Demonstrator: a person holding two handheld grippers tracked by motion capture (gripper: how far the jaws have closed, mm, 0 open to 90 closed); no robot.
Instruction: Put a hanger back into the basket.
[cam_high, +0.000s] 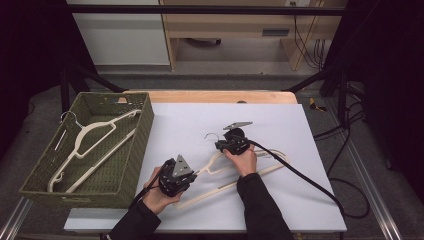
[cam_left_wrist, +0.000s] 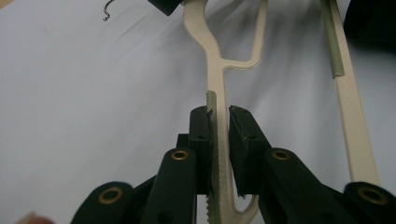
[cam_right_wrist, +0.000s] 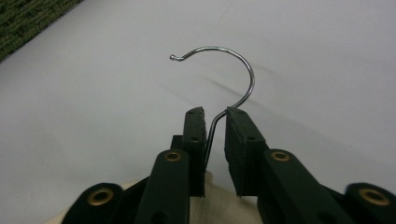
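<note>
No readable writing or brand marks on anything.

Left gripper (cam_high: 186, 175) low at near left of white mat (cam_high: 280, 125), jaws pointing right, clamped on shoulder arm of cream hanger (cam_high: 235, 172).

Right gripper (cam_high: 226, 143) farther up mat, hand behind it, jaws pointing left, closed on stem of metal hook (cam_right_wrist: 224, 70).

Hanger lies flat on mat, between both hands.

Green woven basket (cam_high: 142, 125) at left, touching mat edge, holds second hanger (cam_high: 92, 142).

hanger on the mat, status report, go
Left gripper shut on hanger arm. Right gripper shut on wire hook. Nothing blocking.
</note>
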